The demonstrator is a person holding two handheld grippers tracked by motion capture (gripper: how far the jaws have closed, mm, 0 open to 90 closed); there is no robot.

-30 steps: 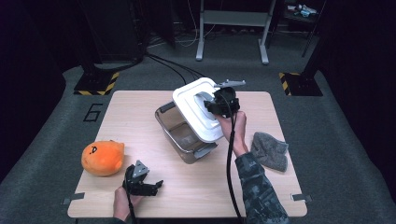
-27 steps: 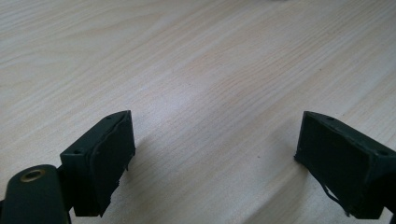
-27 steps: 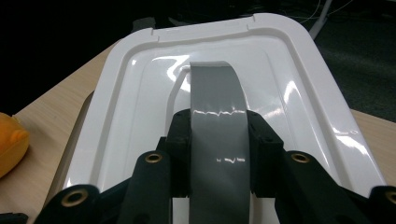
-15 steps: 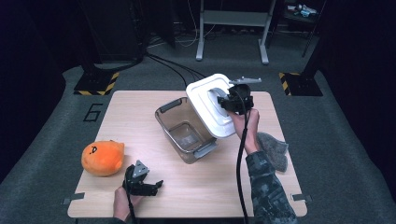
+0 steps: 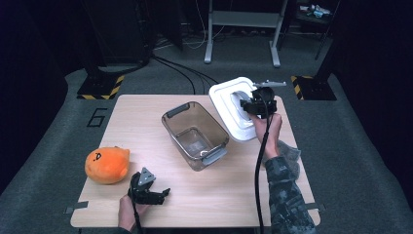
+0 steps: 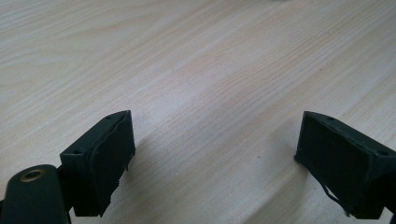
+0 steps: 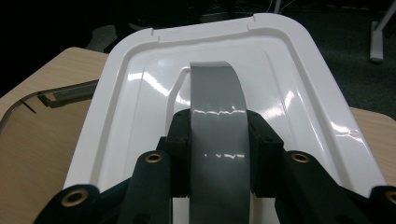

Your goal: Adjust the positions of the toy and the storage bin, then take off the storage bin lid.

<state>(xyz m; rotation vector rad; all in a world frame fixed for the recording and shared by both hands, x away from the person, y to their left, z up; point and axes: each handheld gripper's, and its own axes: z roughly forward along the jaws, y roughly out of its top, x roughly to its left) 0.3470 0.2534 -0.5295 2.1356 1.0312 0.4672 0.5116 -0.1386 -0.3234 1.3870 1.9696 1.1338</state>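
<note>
Wooden table (image 5: 146,122), dark room: lid (image 5: 229,109) held off bin (image 5: 195,134).
Right gripper (image 5: 253,105) pinches lid's grey handle (image 7: 217,116); left gripper (image 5: 153,195) rests spread beside orange plush (image 5: 106,165).

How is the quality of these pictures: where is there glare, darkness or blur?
High view: the table is evenly lit and the floor around it falls into darkness. Right gripper view: bright glare streaks lie on the white lid and its grey handle, and the background is nearly black. Left gripper view: soft overall, with faint shadows beside the jaws on the wood.
</note>
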